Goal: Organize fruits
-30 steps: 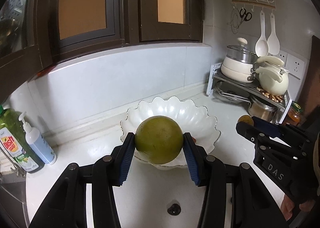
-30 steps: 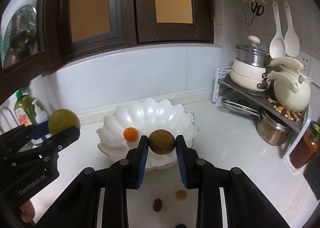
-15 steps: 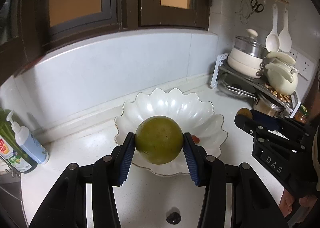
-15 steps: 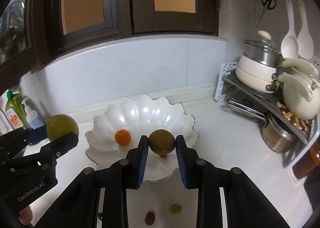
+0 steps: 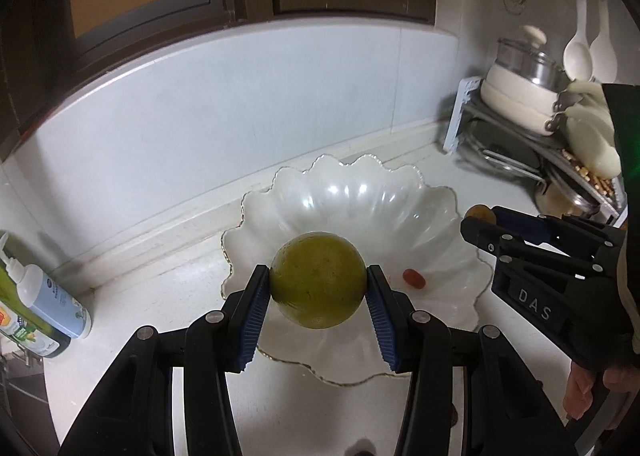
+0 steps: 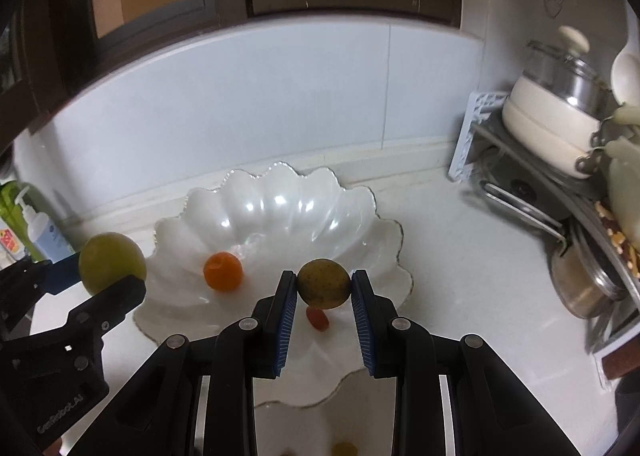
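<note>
Left wrist view: left gripper [image 5: 318,288] clamped on a large green round fruit [image 5: 318,280], blue pads pressing both sides. Fruit held above the near rim of a white scalloped bowl [image 5: 360,191] on the white counter [image 5: 160,288]. One small red fruit [image 5: 414,279] lies in the bowl, right of the held fruit. Right gripper [image 5: 478,217] enters from the right edge over the bowl's right rim, a small brownish fruit [image 5: 480,212] pinched at its tip. Soap bottles [image 5: 44,304] stand at far left; pot rack [image 5: 532,123] at the back right corner.

Right wrist view: right gripper [image 6: 324,288] closed on the small brownish fruit [image 6: 324,283], speckled skin, held over the bowl's [image 6: 280,191] near right part. Orange fruit [image 6: 223,271] rests in the bowl's middle-left. Small red fruit [image 6: 317,318] sits in the bowl just below the held one. Left gripper [image 6: 116,276] visible at left with the green round fruit [image 6: 112,263], over the bowl's left rim. Two small fruits, partly cut off, lie on the counter at the bottom edge; one is yellowish [image 6: 344,448].
</note>
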